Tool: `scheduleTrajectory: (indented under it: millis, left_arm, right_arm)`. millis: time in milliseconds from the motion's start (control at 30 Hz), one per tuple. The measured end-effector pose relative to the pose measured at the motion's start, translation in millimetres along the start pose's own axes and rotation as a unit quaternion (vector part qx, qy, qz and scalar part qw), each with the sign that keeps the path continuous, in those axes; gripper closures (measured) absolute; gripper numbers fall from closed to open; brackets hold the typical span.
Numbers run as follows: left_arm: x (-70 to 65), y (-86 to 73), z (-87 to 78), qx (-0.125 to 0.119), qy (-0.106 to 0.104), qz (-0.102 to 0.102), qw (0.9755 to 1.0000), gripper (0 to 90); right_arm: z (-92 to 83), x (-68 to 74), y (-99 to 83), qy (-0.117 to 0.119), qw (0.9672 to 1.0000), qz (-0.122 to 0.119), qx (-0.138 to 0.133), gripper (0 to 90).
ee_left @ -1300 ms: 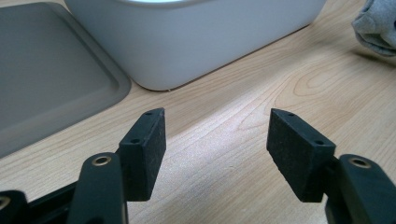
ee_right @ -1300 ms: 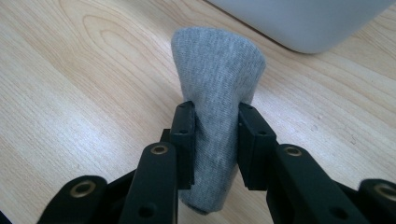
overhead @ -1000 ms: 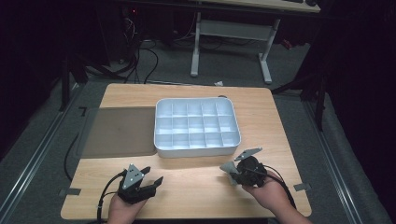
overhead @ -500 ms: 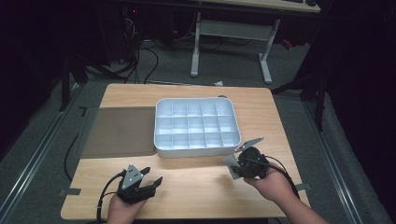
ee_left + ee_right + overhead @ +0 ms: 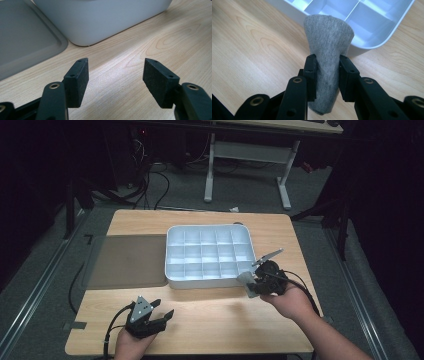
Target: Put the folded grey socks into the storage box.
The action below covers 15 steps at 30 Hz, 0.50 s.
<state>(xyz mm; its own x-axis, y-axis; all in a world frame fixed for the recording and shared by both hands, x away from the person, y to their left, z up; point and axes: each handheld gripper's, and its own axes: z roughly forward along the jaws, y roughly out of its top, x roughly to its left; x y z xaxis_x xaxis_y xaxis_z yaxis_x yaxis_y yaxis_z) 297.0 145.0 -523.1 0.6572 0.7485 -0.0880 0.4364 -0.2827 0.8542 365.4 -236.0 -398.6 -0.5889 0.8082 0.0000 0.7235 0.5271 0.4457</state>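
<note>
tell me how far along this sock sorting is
Early stage. Done: nothing yet, every visible cell of the white divided tray looks empty. In hand: the right gripper clamps a rolled grey sock near the tray's corner. Left: placing it; the left gripper waits open.

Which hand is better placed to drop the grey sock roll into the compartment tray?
Right. The right gripper is shut on the grey sock roll beside the white tray; the left gripper is open with nothing between its jaws, farther back.
</note>
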Motion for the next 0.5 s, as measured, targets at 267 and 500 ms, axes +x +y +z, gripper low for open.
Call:
scheduleTrajectory:
  millis: [267,500]
  left_arm:
    - [0.3,-0.4,0.3,0.003,-0.003,0.002,1.0,38.6]
    - [1.1,-0.7,-0.2,0.003,-0.004,0.0,1.0,38.7]
  right_arm:
    - [-0.1,-14.2,20.6,-0.001,0.9997,0.02,0.011,71.6]
    - [4.3,-19.9,37.5,-0.01,0.9995,0.017,0.023,71.6]
